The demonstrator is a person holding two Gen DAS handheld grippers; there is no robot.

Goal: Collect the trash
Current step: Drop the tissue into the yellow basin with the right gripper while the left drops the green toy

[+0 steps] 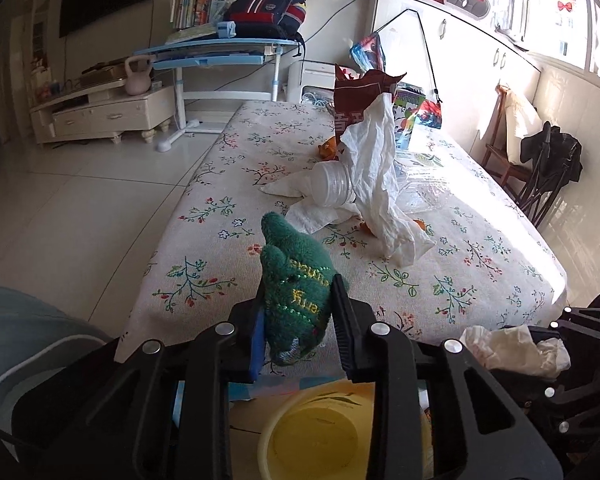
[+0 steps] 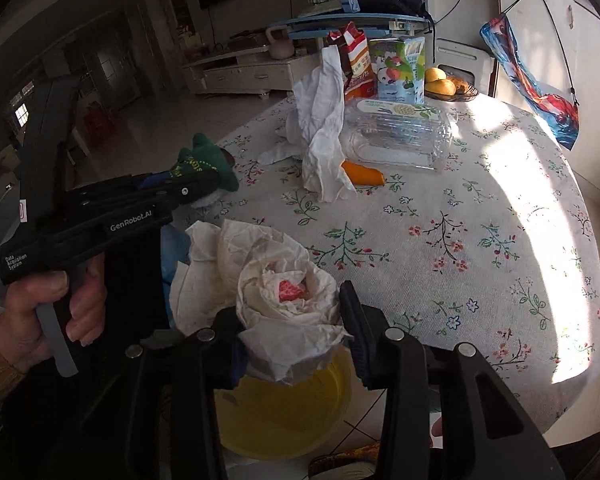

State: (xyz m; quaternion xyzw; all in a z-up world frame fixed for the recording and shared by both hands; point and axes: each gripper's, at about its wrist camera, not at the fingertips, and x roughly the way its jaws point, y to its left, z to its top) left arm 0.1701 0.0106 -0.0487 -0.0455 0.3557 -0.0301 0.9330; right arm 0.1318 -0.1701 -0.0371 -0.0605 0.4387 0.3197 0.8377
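Observation:
My left gripper (image 1: 298, 320) is shut on a green knitted thing with yellow stitching (image 1: 296, 280), held just past the near edge of the floral-cloth table (image 1: 204, 248). In the right wrist view the same gripper (image 2: 204, 188) shows at the left in a person's hand (image 2: 40, 304). My right gripper (image 2: 296, 320) is shut on a crumpled white tissue wad (image 2: 284, 280) with a red scrap in its middle. A yellow bin (image 2: 332, 392) stands on the floor under both grippers. On the table lie a loose white tissue (image 2: 320, 136), a clear plastic bottle (image 2: 400, 136) and an orange peel (image 2: 364, 174).
At the table's far end stand a brown snack bag (image 1: 360, 92), a drink carton (image 2: 400, 68) and a bowl of fruit (image 2: 452, 88). A dark folding chair (image 1: 548, 172) sits right of the table. Tiled floor (image 1: 80, 200) spreads to the left.

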